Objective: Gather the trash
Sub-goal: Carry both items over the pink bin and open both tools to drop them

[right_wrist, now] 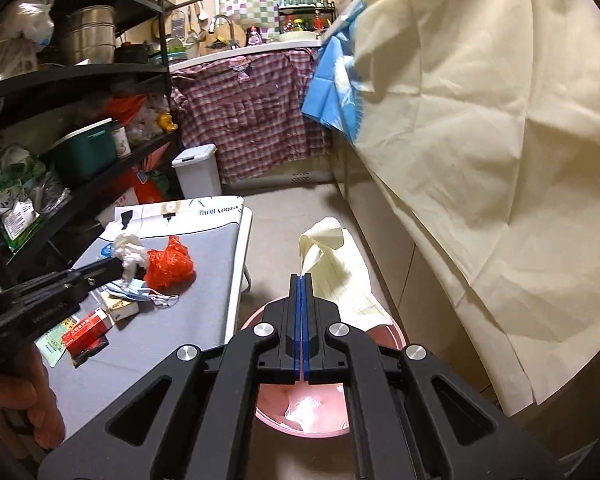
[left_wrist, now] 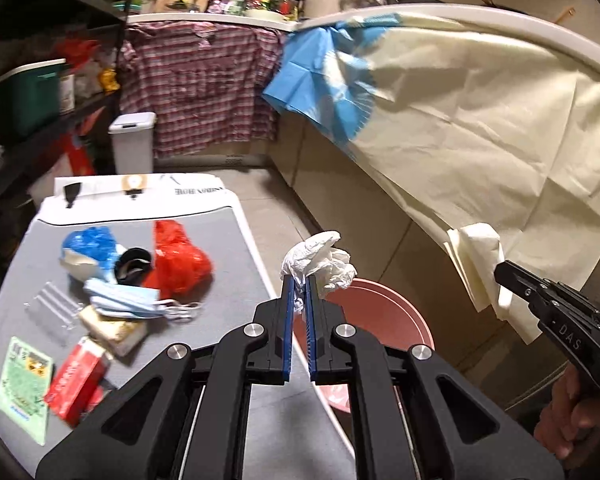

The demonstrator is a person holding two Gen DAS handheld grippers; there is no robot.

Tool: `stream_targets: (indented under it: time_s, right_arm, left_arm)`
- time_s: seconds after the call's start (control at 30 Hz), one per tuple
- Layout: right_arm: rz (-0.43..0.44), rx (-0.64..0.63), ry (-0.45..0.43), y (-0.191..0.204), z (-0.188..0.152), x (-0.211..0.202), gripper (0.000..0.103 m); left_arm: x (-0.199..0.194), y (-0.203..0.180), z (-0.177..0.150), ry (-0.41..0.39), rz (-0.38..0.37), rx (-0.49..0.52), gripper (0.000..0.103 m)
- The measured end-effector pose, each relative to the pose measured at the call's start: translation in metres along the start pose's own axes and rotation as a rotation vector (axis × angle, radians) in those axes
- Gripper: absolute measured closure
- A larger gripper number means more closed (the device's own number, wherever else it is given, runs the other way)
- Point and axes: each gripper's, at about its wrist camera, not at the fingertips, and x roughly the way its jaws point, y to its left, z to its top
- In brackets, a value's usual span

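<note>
While carried clear of the tabletop [left_wrist: 244,248], crumpled white tissue [left_wrist: 320,260] pinched in nearly closed left gripper [left_wrist: 299,292], held above pink bucket [left_wrist: 384,308], presumably for dropping in. Right gripper [right_wrist: 301,280] fully closed on corner of cream paper sheet [right_wrist: 340,272], limp and creased, trailing over the bucket rim. Remaining on grey tabletop: red plastic bag [left_wrist: 178,264], crinkled and glossy; blue bag [left_wrist: 90,242]; soft pleated face mask [left_wrist: 120,300]; rigid red carton [left_wrist: 76,380].
</note>
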Motion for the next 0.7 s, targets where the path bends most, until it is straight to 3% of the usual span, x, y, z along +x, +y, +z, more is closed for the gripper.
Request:
stream_targets:
  time_s: [0.33,0.7]
  right_arm:
    - [-0.004,0.028,0.029,-0.012,-0.004,0.018,0.103]
    - [-0.013,0.026,0.055,-0.012,-0.003,0.032,0.103]
  left_arm:
    - [0.042,-0.030,-0.013,0.051,-0.019,0.058,0.097]
    - [0.060,-0.048,-0.021,0.076,-0.022,0.106,0.097]
